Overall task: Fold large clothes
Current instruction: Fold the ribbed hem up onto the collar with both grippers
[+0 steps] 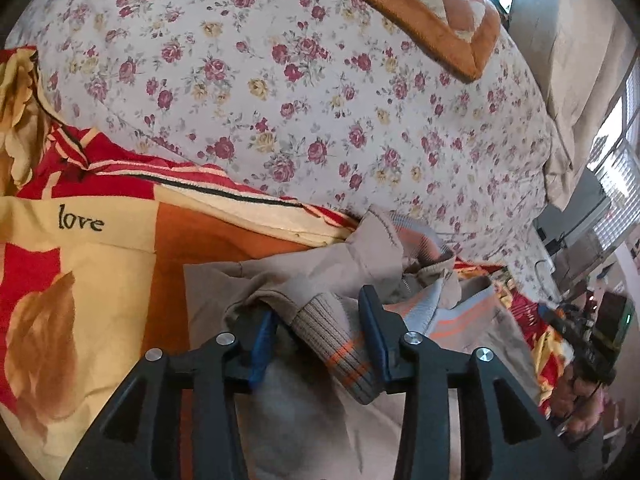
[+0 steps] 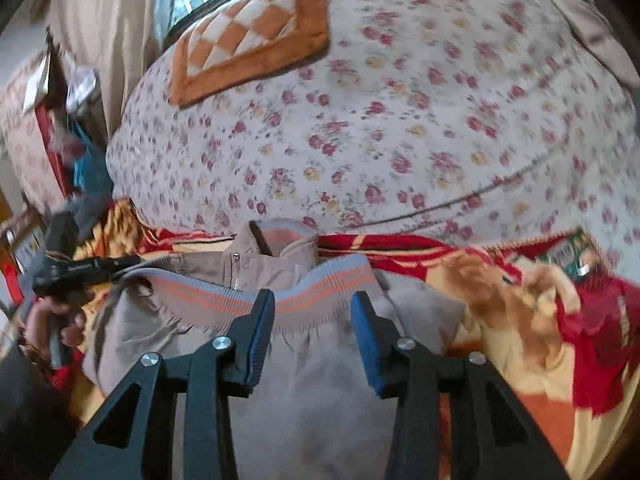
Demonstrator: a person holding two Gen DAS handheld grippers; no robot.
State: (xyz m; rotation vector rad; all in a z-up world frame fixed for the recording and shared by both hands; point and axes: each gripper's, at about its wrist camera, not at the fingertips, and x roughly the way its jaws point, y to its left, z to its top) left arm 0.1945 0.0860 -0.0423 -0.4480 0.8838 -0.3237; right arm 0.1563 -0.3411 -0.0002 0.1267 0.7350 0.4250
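Observation:
A beige zip-up jacket [image 2: 304, 380] lies on a red and yellow blanket [image 1: 80, 248]. Its collar [image 2: 280, 240] points away from me, and its ribbed hem band [image 2: 320, 292], striped grey and orange, is folded up over the body. In the left wrist view my left gripper [image 1: 314, 302] stands open around a ribbed cuff [image 1: 340, 344]. The cuff leans on the right finger [image 1: 374, 332], with a gap to the left one. My right gripper [image 2: 313, 295] hovers open just above the hem band, with nothing between its pads. The left gripper [image 2: 80, 268] also shows at the jacket's left side, held by a hand [image 2: 60, 320].
Behind the jacket rises a floral quilt [image 1: 320, 100], with an orange checkered cushion [image 2: 248, 40] on top near the window. The blanket spreads to both sides. Curtains [image 2: 108, 32] and cluttered furniture [image 1: 580, 240] stand beyond the bed's edge.

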